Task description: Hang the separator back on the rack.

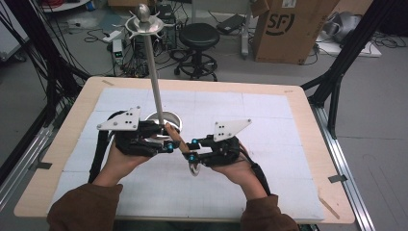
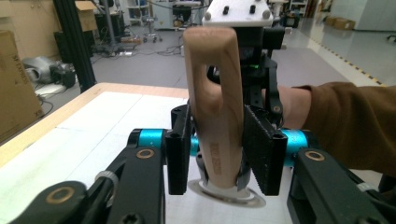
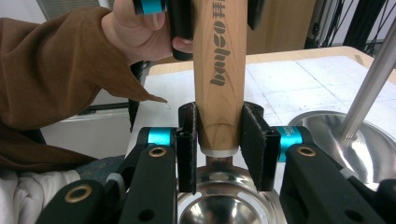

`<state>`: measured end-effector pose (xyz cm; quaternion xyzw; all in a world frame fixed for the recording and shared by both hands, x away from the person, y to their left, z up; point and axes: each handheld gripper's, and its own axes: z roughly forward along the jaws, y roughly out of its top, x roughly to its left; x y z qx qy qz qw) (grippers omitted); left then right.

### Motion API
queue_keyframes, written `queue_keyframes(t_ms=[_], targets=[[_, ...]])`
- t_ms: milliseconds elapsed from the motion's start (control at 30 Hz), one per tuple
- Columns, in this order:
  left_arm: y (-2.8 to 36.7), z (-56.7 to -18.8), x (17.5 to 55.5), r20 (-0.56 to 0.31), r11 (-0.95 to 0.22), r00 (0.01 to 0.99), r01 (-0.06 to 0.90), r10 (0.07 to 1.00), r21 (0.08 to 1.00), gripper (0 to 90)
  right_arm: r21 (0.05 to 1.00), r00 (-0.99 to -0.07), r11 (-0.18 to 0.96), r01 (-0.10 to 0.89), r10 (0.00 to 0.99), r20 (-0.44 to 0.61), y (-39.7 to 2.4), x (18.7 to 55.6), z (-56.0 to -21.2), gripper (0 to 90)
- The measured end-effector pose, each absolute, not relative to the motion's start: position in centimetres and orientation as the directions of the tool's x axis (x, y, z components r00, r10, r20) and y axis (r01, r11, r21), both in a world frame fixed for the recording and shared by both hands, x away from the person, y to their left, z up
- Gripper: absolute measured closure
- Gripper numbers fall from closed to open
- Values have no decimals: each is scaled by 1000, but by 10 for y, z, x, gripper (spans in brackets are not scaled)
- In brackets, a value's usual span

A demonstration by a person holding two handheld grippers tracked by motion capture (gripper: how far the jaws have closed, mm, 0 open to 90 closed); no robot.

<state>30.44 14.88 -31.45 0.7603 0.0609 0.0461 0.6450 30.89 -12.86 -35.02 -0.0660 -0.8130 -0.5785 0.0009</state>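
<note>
Now both claws are gripping one tool near the middle of the high view: a pale wooden handle (image 1: 176,138) with a rounded end, a long slot and dark printed lettering, joined to a shiny steel cup (image 1: 194,168).

Seen in the left gripper view, the left gripper (image 2: 219,151) is standing narrow, its ribbed black pads pressing the handle (image 2: 219,116) from both sides.

Seen in the right gripper view, the right gripper (image 3: 219,142) is clamping the handle (image 3: 219,70) low, just above the cup (image 3: 229,205) at the bottom centre.

Just behind the left gripper (image 1: 166,139) in the high view, a polished metal stand (image 1: 155,79) is rising from a round dished base on the white padded mat (image 1: 269,120).
</note>
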Motion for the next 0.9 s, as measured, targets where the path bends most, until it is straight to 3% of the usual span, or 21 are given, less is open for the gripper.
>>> queue_keyframes(t_ms=[900], targets=[[134, -317, 305, -24, -156, 993, 42, 116, 987, 666, 955, -994, 284, 86, 92, 63, -123, 307, -348, 686]])
